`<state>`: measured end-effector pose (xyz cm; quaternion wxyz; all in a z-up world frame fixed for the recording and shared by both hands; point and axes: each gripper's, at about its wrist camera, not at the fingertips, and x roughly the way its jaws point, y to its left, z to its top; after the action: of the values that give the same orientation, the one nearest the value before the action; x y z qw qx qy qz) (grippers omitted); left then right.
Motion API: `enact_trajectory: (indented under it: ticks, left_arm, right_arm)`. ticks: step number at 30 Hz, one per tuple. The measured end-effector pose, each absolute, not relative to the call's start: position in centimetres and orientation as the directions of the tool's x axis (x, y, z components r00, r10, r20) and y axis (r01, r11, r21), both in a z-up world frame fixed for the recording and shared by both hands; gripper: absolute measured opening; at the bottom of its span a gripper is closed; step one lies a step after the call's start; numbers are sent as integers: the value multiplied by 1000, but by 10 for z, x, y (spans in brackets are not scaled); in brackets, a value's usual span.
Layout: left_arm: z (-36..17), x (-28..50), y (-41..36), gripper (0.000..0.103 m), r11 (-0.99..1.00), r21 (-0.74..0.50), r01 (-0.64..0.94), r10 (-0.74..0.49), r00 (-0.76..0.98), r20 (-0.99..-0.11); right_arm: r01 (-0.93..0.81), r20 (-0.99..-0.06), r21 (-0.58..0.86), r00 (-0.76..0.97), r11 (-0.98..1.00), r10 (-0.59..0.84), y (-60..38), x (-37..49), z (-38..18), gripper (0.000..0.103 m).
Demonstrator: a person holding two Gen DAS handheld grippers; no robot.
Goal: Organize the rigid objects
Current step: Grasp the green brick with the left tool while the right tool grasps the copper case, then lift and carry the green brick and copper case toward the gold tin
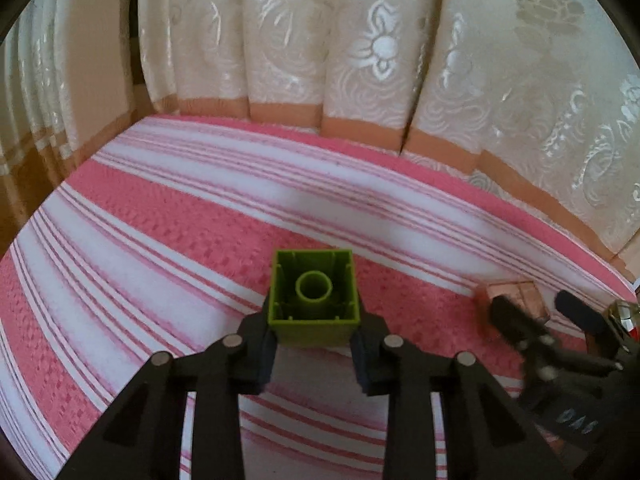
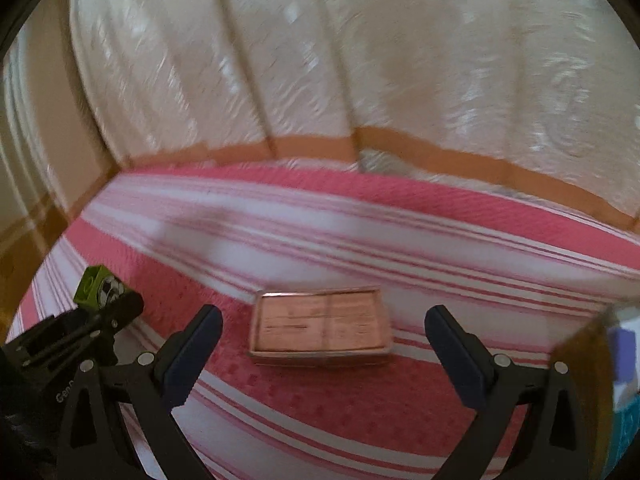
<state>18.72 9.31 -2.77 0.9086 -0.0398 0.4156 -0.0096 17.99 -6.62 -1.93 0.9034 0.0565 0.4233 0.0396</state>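
Note:
My left gripper (image 1: 314,338) is shut on a green toy brick (image 1: 314,300), its hollow underside facing the camera, held above the pink striped cloth (image 1: 160,220). The brick also shows at the left of the right wrist view (image 2: 94,290), with a picture on one side. My right gripper (image 2: 324,344) is open, its fingers wide apart on either side of a flat pinkish box (image 2: 320,326) lying on the cloth. The box also shows in the left wrist view (image 1: 516,300), partly behind the right gripper (image 1: 536,316).
Cream patterned curtains (image 1: 360,40) hang right behind the cloth-covered surface. A boxy object with brown, white and teal sides (image 2: 608,380) stands at the right edge of the right wrist view. The surface's left edge drops off near a wooden floor (image 1: 16,200).

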Motion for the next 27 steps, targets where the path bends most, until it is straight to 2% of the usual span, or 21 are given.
enact_trajectory:
  ticks: [3,7,8,11,15,20,27]
  left_arm:
    - [-29,190,91,30,998,-61,-23,-32,649,-760]
    - [-31,189,89,30,999,-52,-16,-30,640,-768]
    - [-31,189,89,30,998,-53,-15,-31,639,-769]
    - [-31,189,89,30,998,-58,-16,-34,640,-768]
    - [-30,186,91,30,998,-64,-24,-33,648,-761]
    - [-23,178,86,30,999,-38,-27,-9,692,-722]
    - [-9,160,73,30,1000,12,-3,10,769,-639]
  right_arm:
    - [-44,-831,76,549,996,88,-55,194,-33,103]
    - [-50,-837,67,540,996,84,-51,192,-36,102]
    - [-49,-836,74,541,996,88,-52,192,-35,99]
    - [-45,-823,60,563,997,75,-53,185,-32,78]
    - [-44,-808,93,580,995,102,-60,180,-28,78]
    - [-50,-704,199,688,979,178,-77,155,-10,78]
    - [28,-615,180,783,983,90,-81,117,9,78]
